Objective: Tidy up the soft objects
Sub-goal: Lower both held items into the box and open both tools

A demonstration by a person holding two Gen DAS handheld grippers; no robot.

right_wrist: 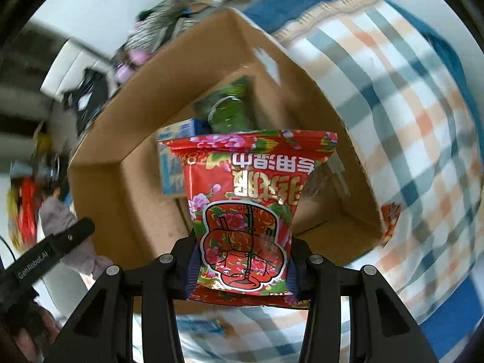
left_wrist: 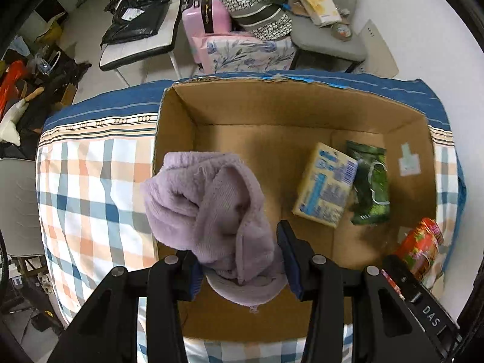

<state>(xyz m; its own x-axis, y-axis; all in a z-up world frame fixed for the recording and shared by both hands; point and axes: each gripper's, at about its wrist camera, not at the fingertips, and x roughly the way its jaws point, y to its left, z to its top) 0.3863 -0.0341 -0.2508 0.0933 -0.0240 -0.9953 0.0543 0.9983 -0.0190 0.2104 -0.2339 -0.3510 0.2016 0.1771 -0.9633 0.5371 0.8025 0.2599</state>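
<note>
Checked bedspread [left_wrist: 90, 181] carries the cardboard box [left_wrist: 272, 115] w/ two packs already inside — my left tool [left_wrist: 239, 260] clamps the purple towel [left_wrist: 208, 208] over it, right tool [right_wrist: 242, 269] clamps the red pouch [right_wrist: 248, 211] — both still to drop.

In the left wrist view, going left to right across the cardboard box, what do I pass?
Lilac knitted cloth held in the left gripper → pale yellow-and-blue carton → dark green foil pouch → red floral packet.
</note>
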